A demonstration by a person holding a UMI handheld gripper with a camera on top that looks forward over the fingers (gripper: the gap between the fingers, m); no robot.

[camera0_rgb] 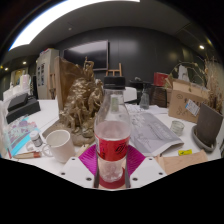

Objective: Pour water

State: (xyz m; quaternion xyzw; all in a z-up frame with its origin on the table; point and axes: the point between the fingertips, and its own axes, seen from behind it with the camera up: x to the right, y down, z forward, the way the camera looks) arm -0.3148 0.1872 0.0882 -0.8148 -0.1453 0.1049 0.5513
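clear glossy plastic bottle (112, 140); smooth glazed white mug (59, 145); shiny gold-toned figurine (83, 103); matt white table (150, 165); brown cardboard box (187, 103).

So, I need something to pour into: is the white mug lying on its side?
No, the white mug stands upright on the table, to one side of the bottle between the jaws.

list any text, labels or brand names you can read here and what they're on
None can be read.
Bottle, held between the gripper fingers: red label band, print too blurred to read.
Papers on the table, right of the bottle: print too small to read.
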